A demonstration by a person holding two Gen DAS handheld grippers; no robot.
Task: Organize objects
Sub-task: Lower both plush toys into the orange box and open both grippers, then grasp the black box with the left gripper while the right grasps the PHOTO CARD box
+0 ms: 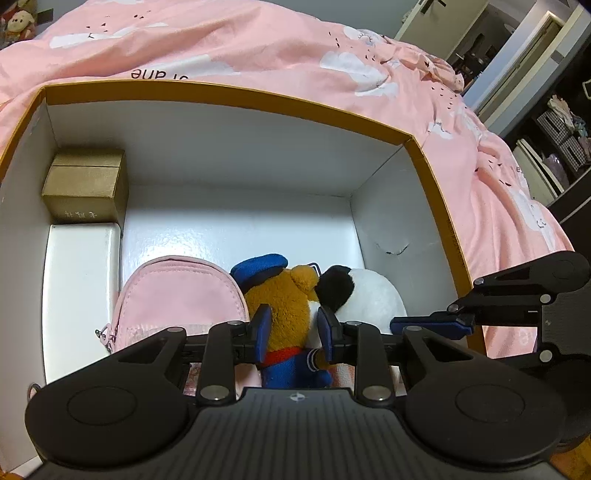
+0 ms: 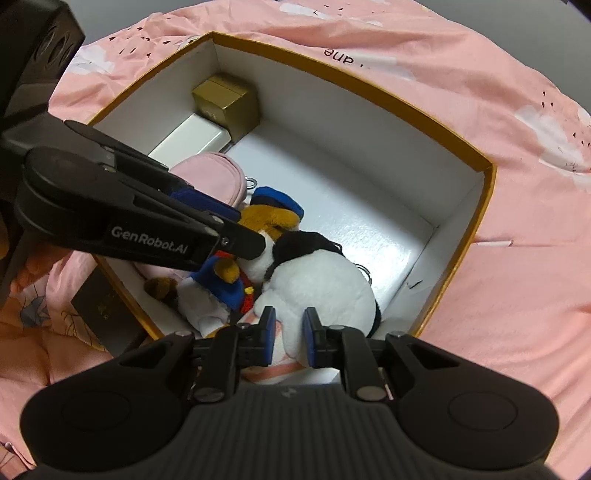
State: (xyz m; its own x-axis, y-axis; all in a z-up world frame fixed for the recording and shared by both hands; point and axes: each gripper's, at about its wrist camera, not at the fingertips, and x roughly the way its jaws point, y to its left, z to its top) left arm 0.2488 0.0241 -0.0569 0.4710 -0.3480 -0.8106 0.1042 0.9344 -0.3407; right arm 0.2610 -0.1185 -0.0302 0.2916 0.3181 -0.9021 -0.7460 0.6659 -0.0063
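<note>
An open box with orange rim (image 1: 236, 96) (image 2: 369, 84) lies on a pink bedspread. Inside are a gold box (image 1: 84, 184) (image 2: 225, 99), a white box (image 1: 79, 280) (image 2: 192, 136), a pink pouch (image 1: 177, 295) (image 2: 210, 173), a brown bear plush in blue cap (image 1: 284, 295) (image 2: 266, 218) and a black-and-white plush (image 1: 365, 291) (image 2: 317, 284). My left gripper (image 1: 294, 330) is shut on the bear plush inside the box; it also shows in the right wrist view (image 2: 236, 236). My right gripper (image 2: 289, 334) is shut on the black-and-white plush at the box's near wall.
The pink bedspread (image 1: 258, 44) (image 2: 517, 221) surrounds the box. A dark flat box (image 2: 103, 306) lies outside the near-left wall. Shelves and a doorway (image 1: 546, 122) stand at the far right. A plush toy (image 1: 16, 22) sits at the far left.
</note>
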